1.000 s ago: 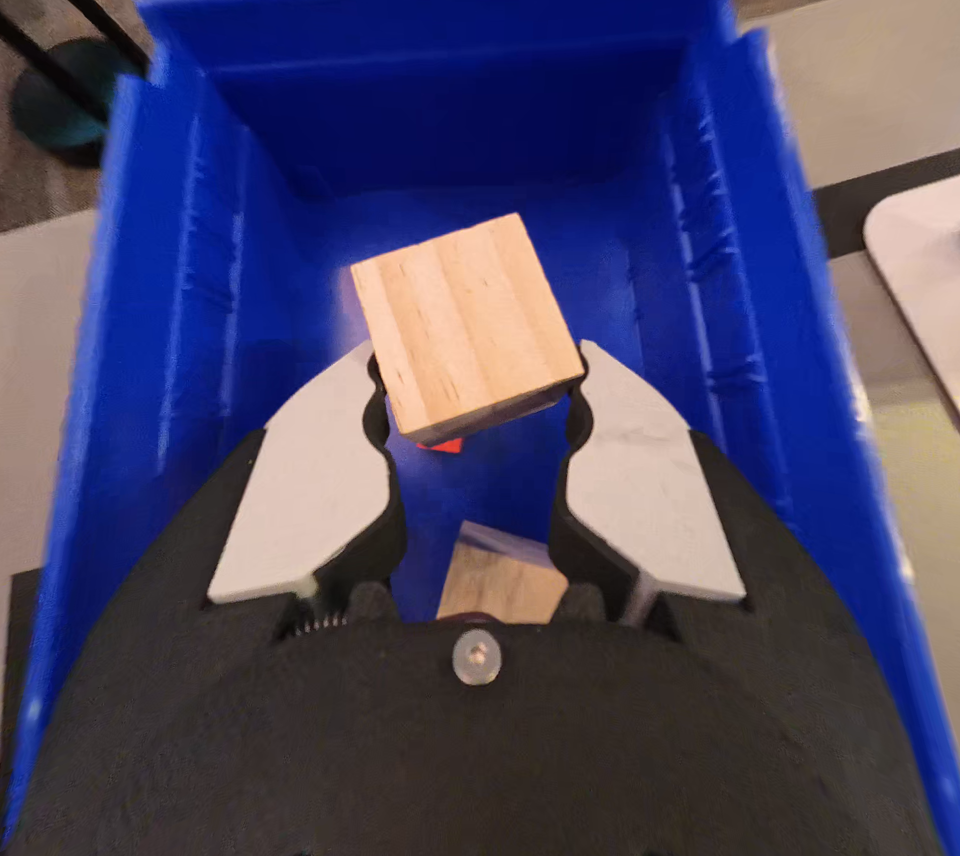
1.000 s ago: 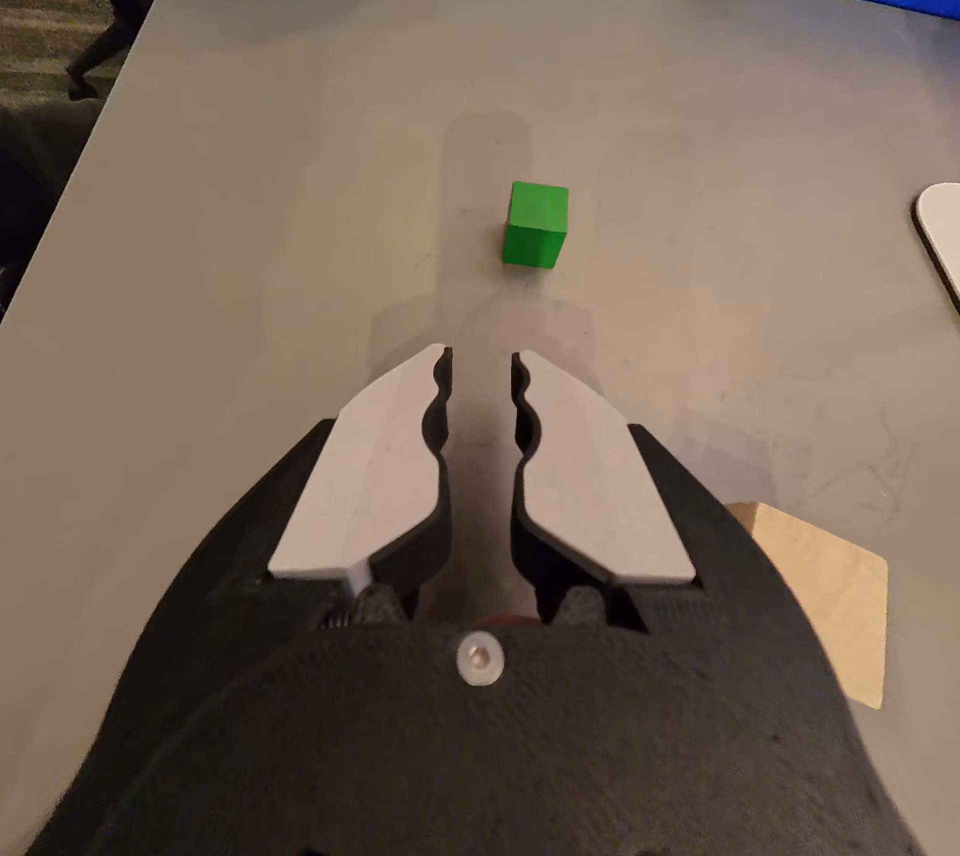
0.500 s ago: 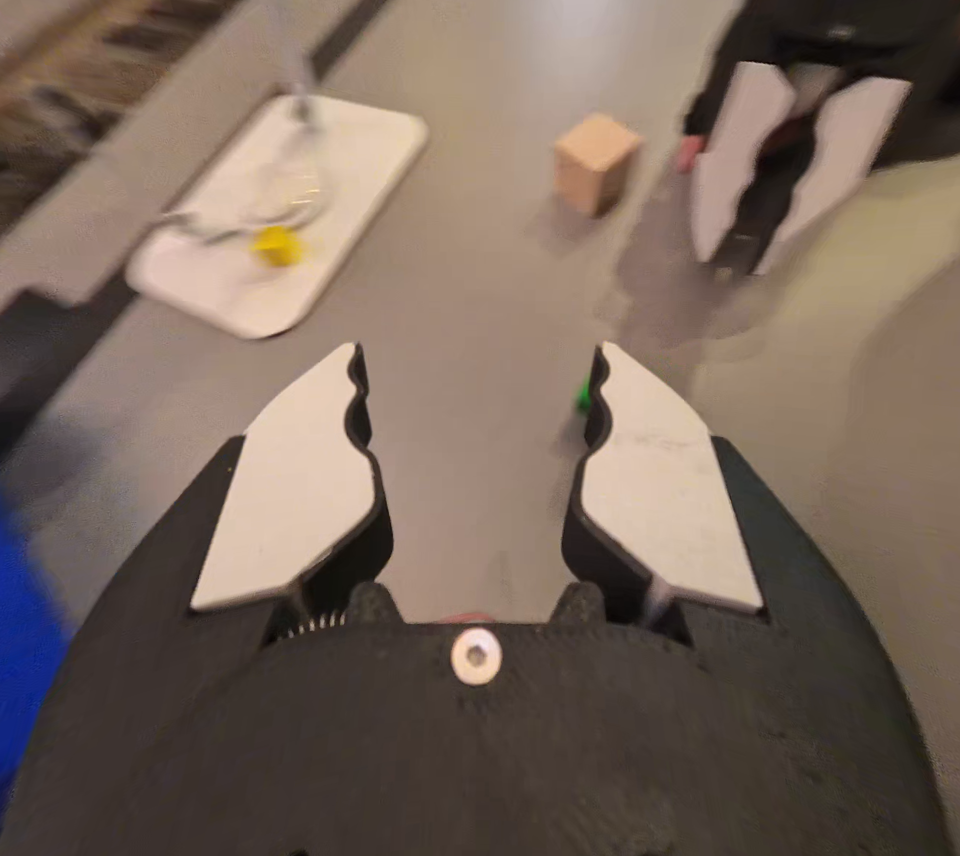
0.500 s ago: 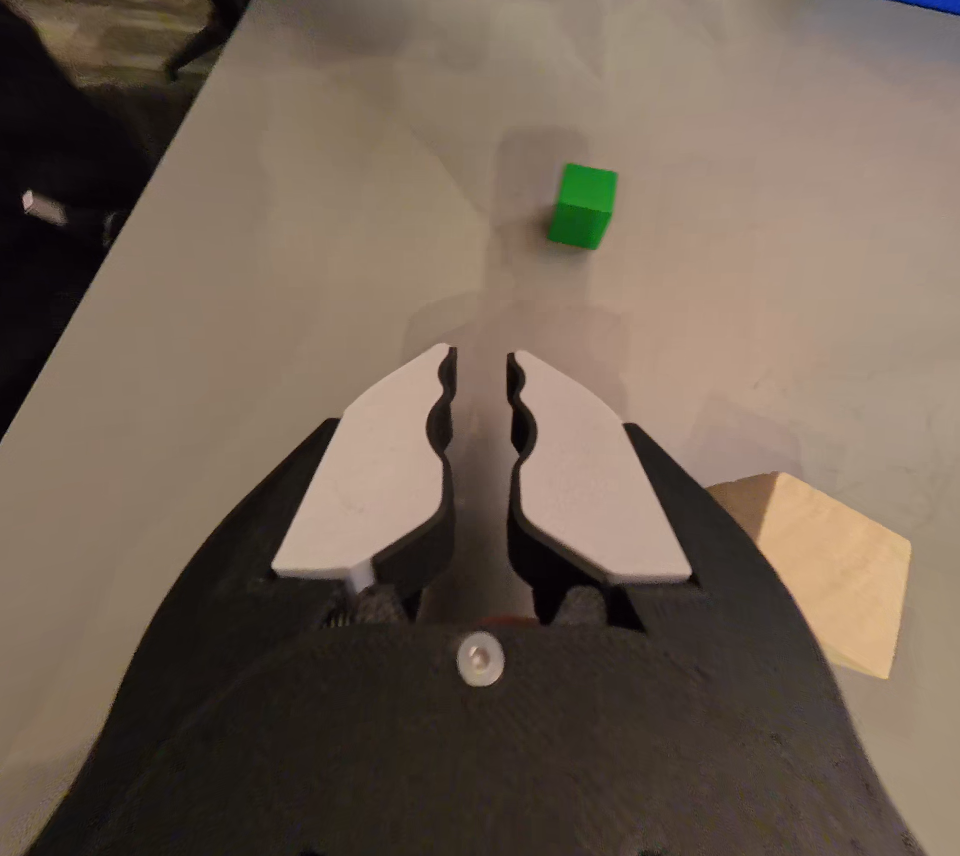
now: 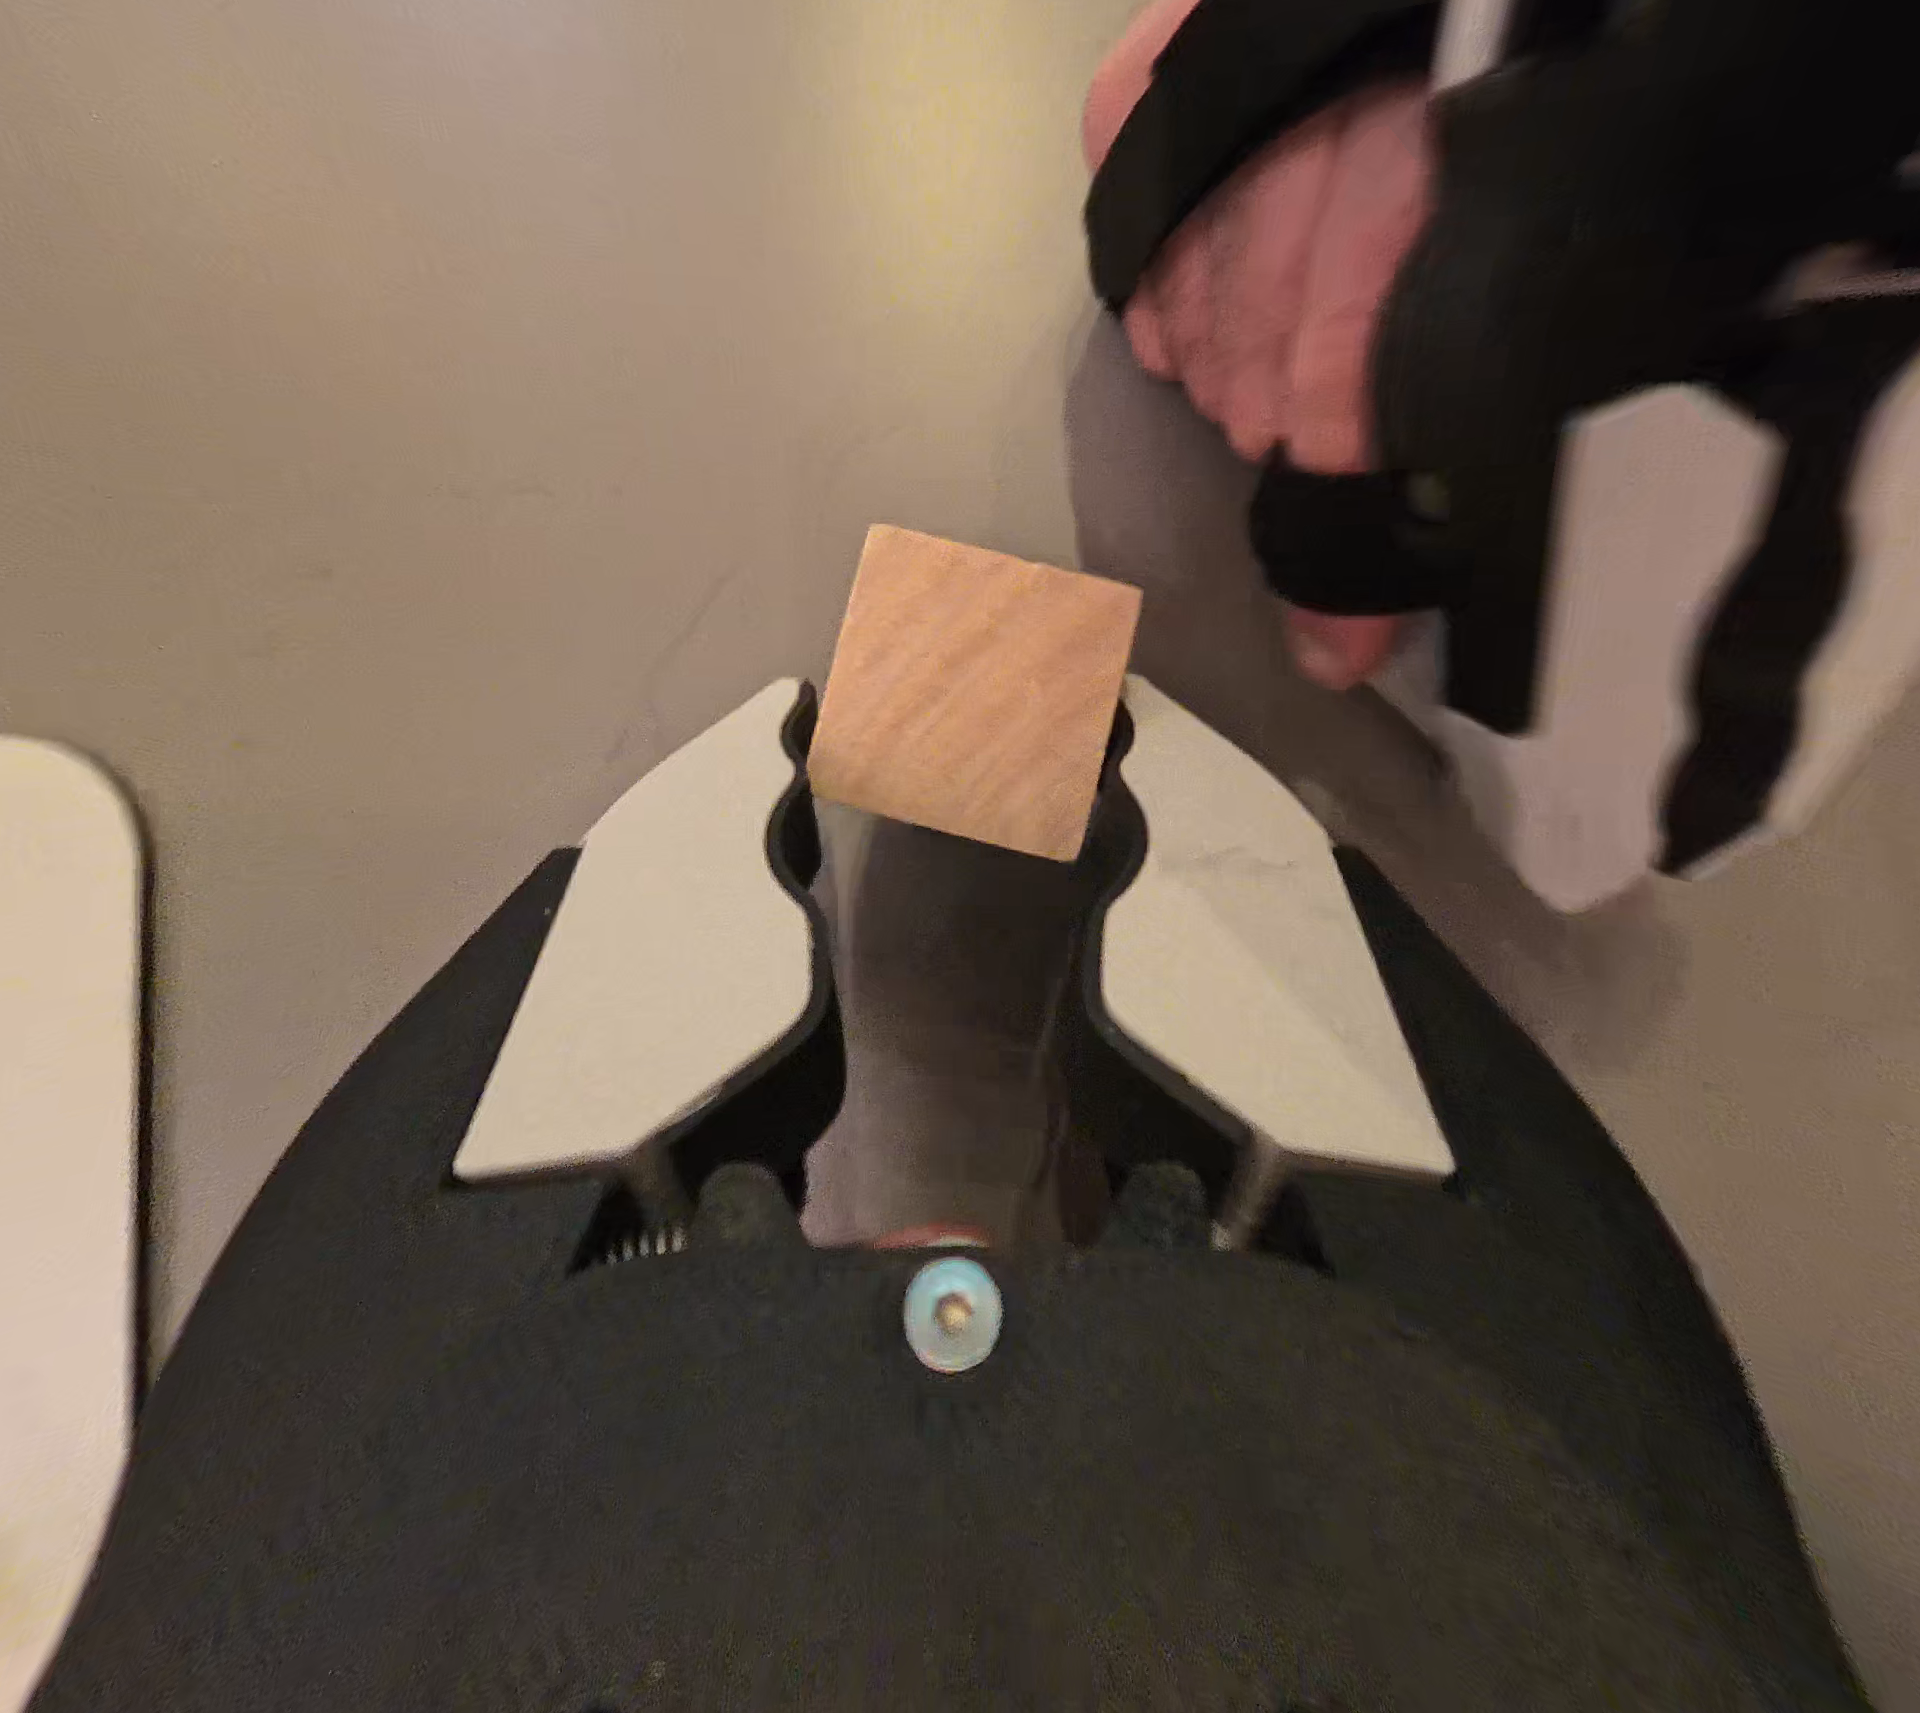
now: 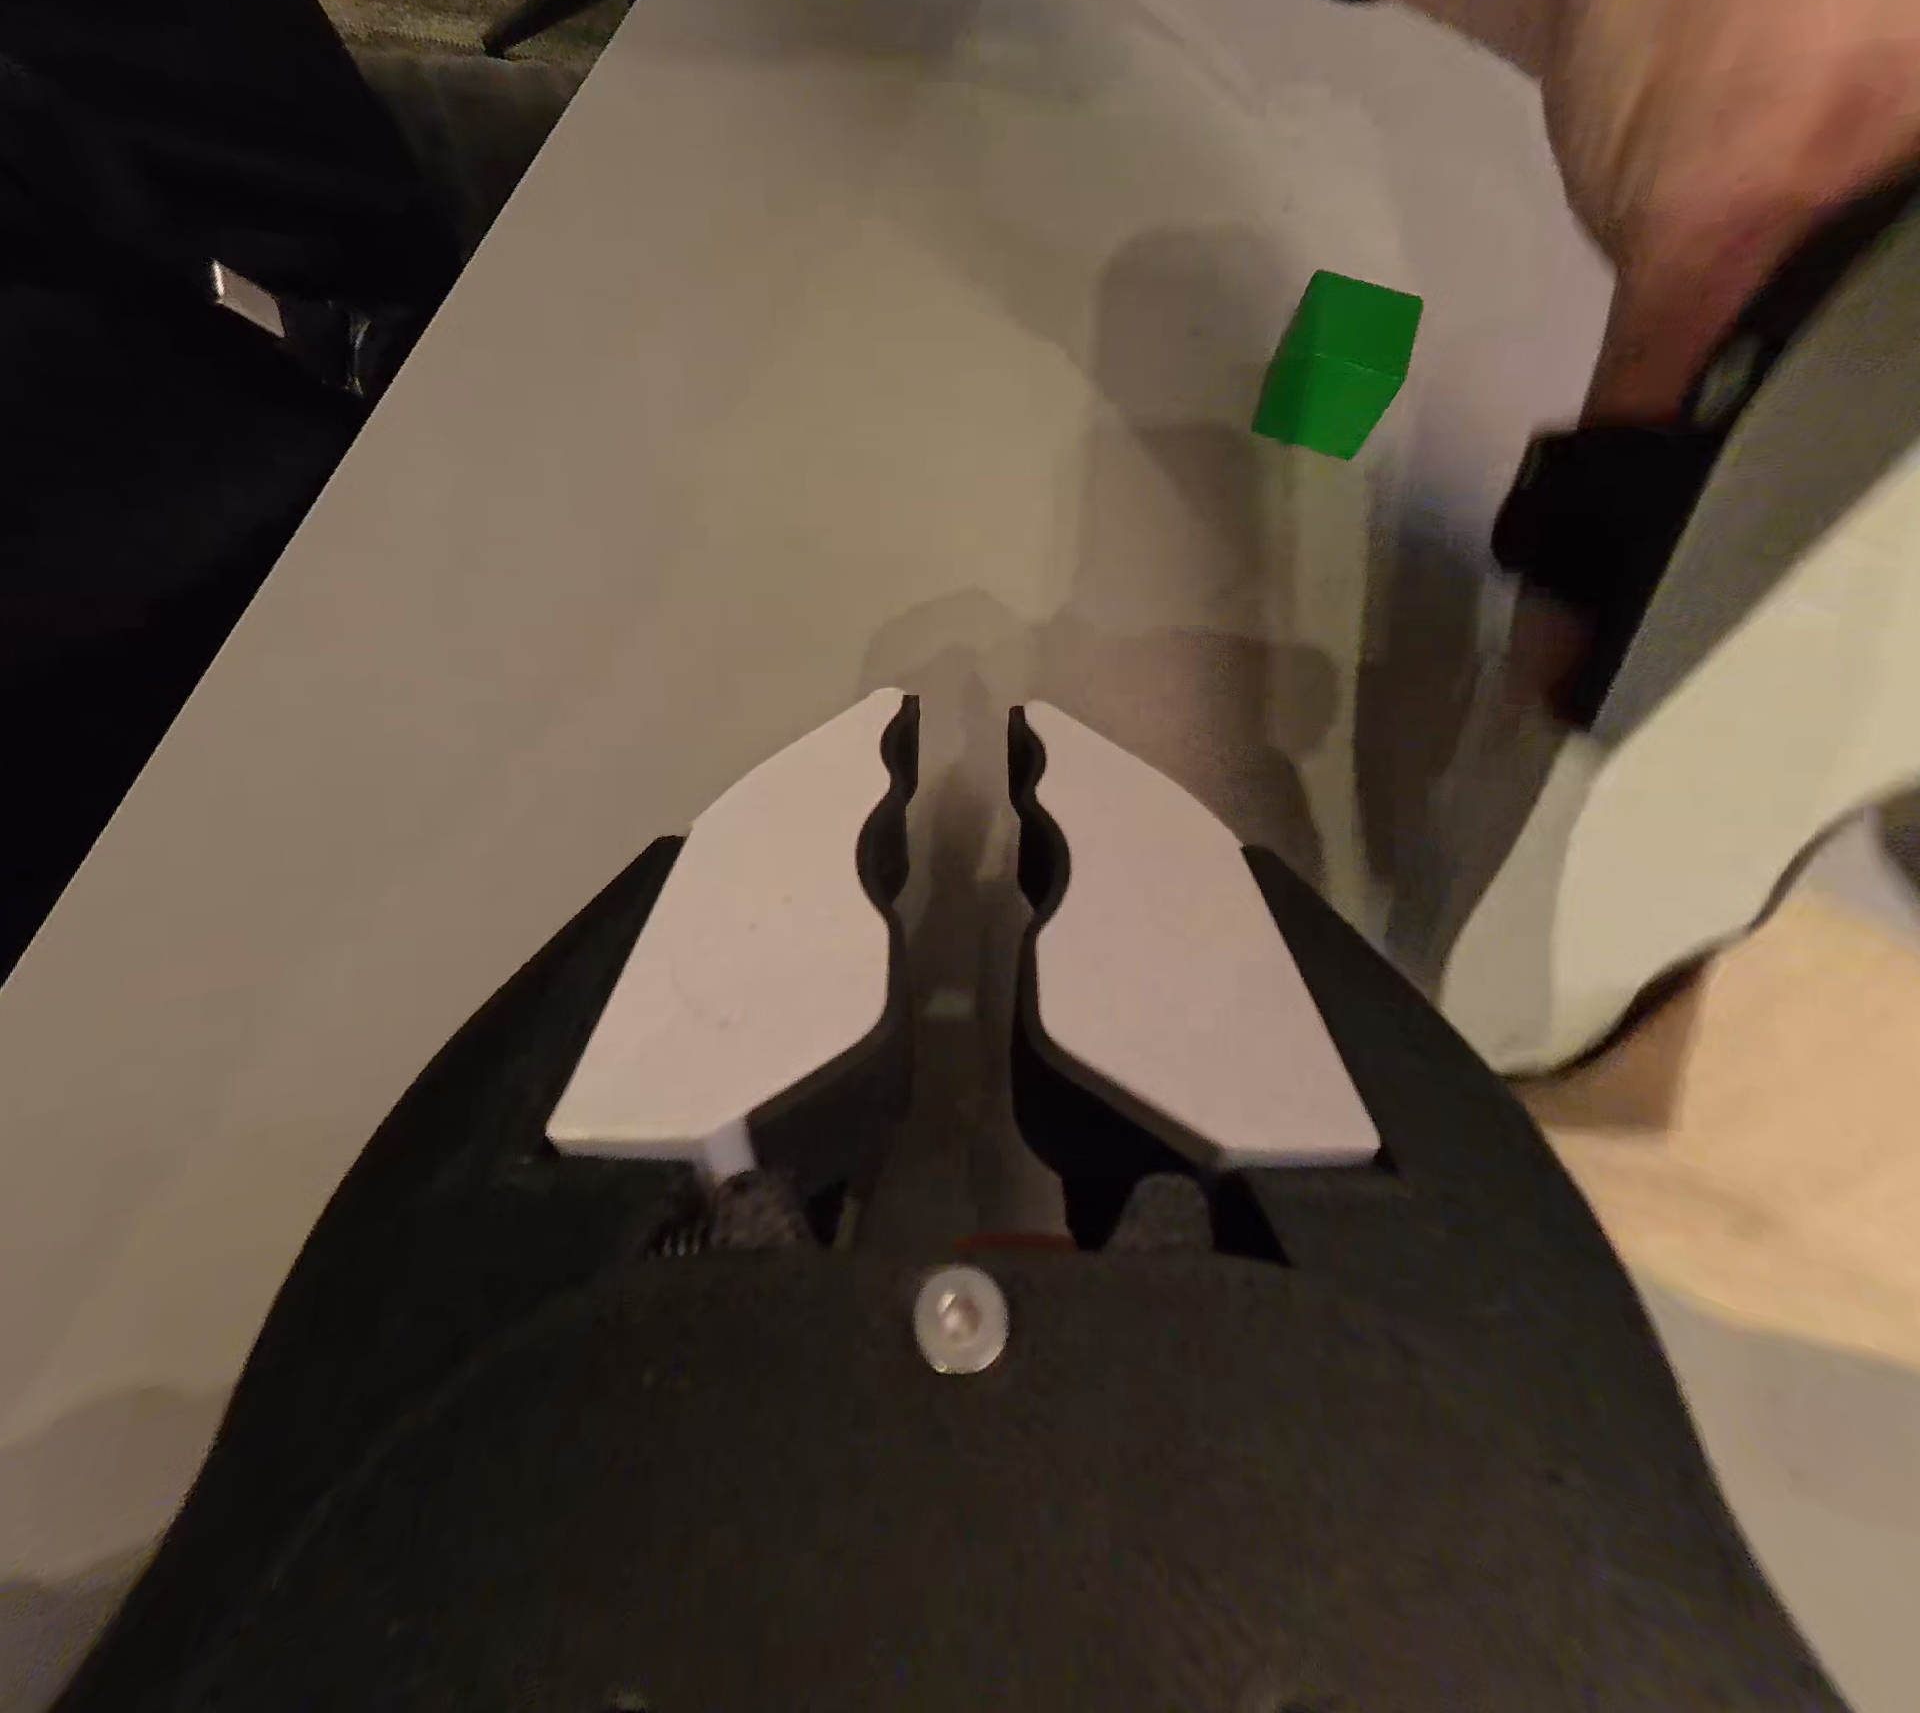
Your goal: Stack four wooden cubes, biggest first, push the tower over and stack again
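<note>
Grey table (image 5: 416, 313) under both grippers. Left gripper (image 5: 964, 733) brackets a wooden cube (image 5: 971, 695) between its fingertips; cube looks tilted, grip contact unclear through blur. Right gripper (image 6: 964, 713) empty, jaws narrowly parted, over bare tabletop. Green cube (image 6: 1335, 364) rests ahead to its right. White tray (image 5: 62, 1092) at left edge.

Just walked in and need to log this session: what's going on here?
A person is working with two handheld grippers over a grey table. The left gripper has a plain wooden cube between its fingertips; whether it is already gripped is unclear. The right gripper holds nothing, jaws nearly together. A small green cube sits alone on the table ahead of it. No stack shows yet.
</note>
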Demonstrator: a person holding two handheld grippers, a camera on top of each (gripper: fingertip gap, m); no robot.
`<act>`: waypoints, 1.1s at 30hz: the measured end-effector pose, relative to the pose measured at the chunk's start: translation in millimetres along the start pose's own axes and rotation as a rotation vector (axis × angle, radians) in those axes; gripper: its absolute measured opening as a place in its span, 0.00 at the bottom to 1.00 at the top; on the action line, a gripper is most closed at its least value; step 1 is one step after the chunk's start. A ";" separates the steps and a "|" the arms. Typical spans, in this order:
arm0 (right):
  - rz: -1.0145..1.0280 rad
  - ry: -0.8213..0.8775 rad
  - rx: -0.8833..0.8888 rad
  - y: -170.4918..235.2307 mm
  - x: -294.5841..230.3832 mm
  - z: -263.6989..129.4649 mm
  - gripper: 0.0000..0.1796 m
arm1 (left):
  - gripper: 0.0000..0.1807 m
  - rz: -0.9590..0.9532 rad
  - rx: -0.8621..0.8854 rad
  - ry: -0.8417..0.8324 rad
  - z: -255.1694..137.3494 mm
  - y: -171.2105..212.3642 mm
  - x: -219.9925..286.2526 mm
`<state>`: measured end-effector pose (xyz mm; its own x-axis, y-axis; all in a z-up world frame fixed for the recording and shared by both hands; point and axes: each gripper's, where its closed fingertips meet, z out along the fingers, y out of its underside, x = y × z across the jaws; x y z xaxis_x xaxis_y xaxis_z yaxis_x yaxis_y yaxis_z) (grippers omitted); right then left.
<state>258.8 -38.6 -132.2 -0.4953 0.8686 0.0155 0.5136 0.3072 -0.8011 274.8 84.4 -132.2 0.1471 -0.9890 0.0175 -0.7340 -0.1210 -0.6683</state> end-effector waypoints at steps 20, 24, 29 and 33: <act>0.002 -0.006 0.015 2.4 -0.4 -4.4 0.09 | 0.49 -0.763 0.066 -1.015 -391.8 248.1 -169.6; 0.000 -0.013 0.014 2.3 -0.9 -4.2 0.09 | 0.45 -0.380 0.059 -0.928 -307.7 132.8 -122.0; -0.017 -0.009 -0.002 3.8 -2.8 -2.9 0.09 | 0.44 -0.299 0.011 -0.647 -157.5 96.0 -113.7; -0.020 -0.011 0.002 3.9 -4.1 -3.5 0.09 | 0.42 -0.225 0.101 -0.117 -111.6 67.7 -21.6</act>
<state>265.3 -39.6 -133.2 -0.5131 0.8580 0.0254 0.5019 0.3238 -0.8020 148.0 88.0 -94.8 0.3791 -0.9208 0.0917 -0.6054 -0.3218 -0.7280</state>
